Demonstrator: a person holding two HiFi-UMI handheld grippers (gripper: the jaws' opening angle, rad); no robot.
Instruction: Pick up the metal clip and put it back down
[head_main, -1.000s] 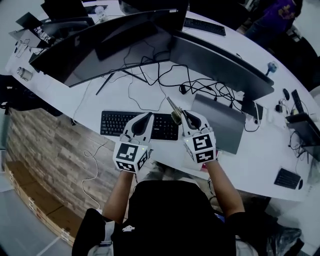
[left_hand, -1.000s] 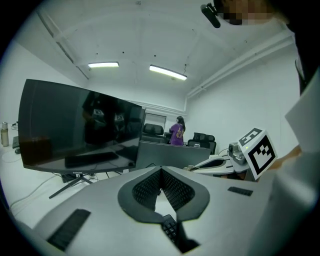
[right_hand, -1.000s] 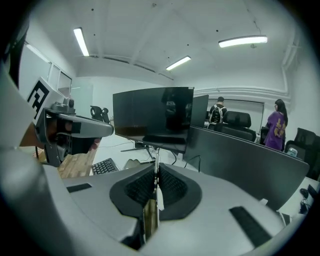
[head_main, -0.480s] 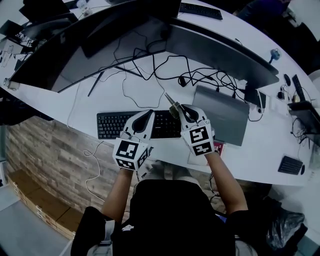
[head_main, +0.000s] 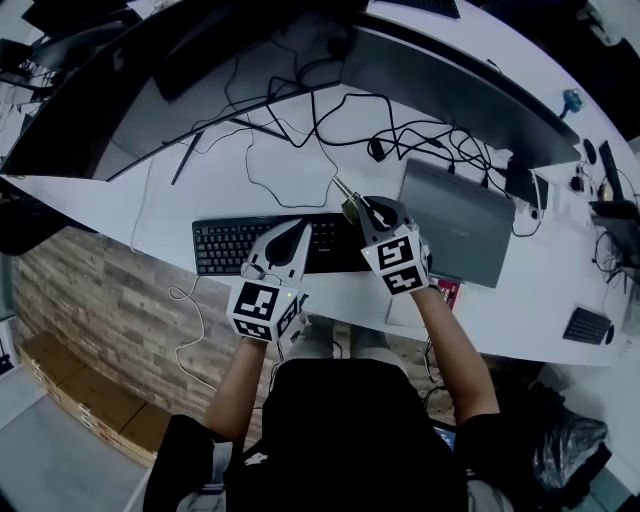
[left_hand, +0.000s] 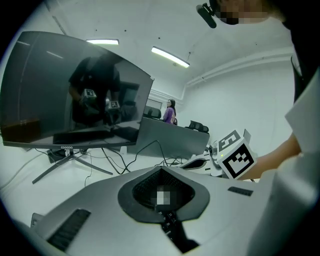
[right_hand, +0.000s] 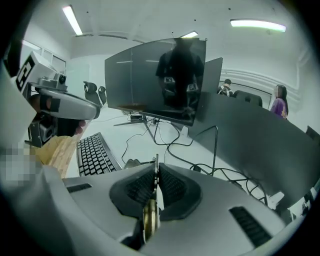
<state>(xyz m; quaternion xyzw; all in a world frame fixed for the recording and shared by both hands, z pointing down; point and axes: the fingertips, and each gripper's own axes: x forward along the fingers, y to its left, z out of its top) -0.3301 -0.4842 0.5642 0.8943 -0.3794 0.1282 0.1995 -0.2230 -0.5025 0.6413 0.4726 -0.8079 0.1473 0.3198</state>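
Right gripper view is showing the right gripper (right_hand: 156, 175) pinching the metal clip (right_hand: 149, 220) edge-on between its closed jaws. The left gripper (left_hand: 161, 172) is sitting beside it, jaws together on nothing. Both are hovering over the keyboard (head_main: 225, 245) on the white desk (head_main: 150, 205), with cables (head_main: 400, 150) and monitors (head_main: 460, 85) lying beyond.

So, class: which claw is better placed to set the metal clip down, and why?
Right: the right claw grips the metal clip above the desk; the left claw is shut, empty.
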